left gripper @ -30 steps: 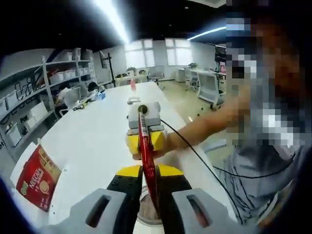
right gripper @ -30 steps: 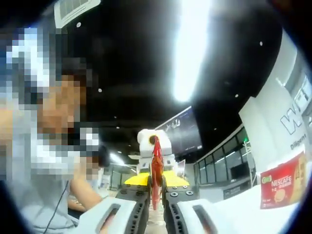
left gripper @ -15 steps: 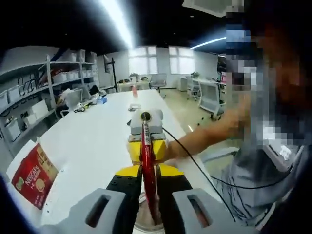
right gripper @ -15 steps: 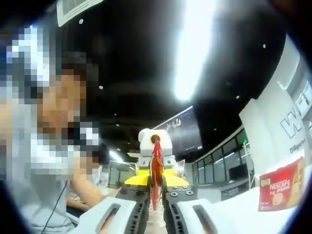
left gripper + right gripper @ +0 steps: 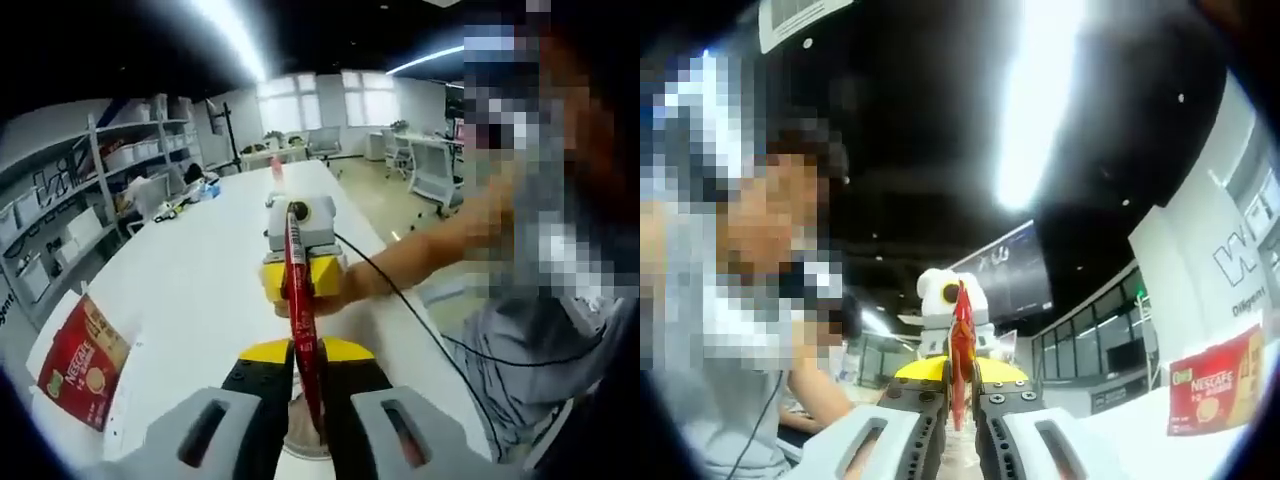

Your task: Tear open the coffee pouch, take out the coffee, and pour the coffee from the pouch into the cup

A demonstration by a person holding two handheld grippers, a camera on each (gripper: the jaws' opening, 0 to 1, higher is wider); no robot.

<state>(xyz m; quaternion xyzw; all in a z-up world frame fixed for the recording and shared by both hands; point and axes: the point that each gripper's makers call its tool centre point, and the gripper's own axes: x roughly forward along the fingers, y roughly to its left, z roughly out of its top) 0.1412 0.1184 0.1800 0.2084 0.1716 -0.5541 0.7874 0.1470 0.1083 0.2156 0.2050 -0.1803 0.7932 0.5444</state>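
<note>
- The left gripper (image 5: pixel 306 395) pokes up from the bottom of the left gripper view. Its two jaws are pressed tight on the near end of a thin red coffee pouch (image 5: pixel 298 300).
- The pouch is seen edge-on, like a skinny red stick. It runs from the left gripper straight to the right gripper (image 5: pixel 297 270).
- The right gripper faces this way. It has yellow jaws, and they pinch the far end of the same pouch.
- A person's hand (image 5: pixel 340 292) is wrapped around the right gripper. The bare arm goes off to the right, and a black cable hangs down from it.
- In the right gripper view, the right gripper (image 5: pixel 958 392) has its jaws squeezed on the red coffee pouch (image 5: pixel 959 350). The left gripper (image 5: pixel 952 325) holds the other end, straight across from it.
- Both grippers hold the pouch up in the air above the white bench (image 5: pixel 190 290).
- Something round and pale peeks out just under the left gripper's jaws. It may be a cup, but I cannot tell what is in it.
- A red Nescafe box (image 5: pixel 82 360) lies on the bench, off to the left, well apart from the pouch. The right gripper view shows this red box (image 5: pixel 1212 382) at the right edge.
- Shelves with boxes (image 5: pixel 60 205) stand beside the bench on the left.
</note>
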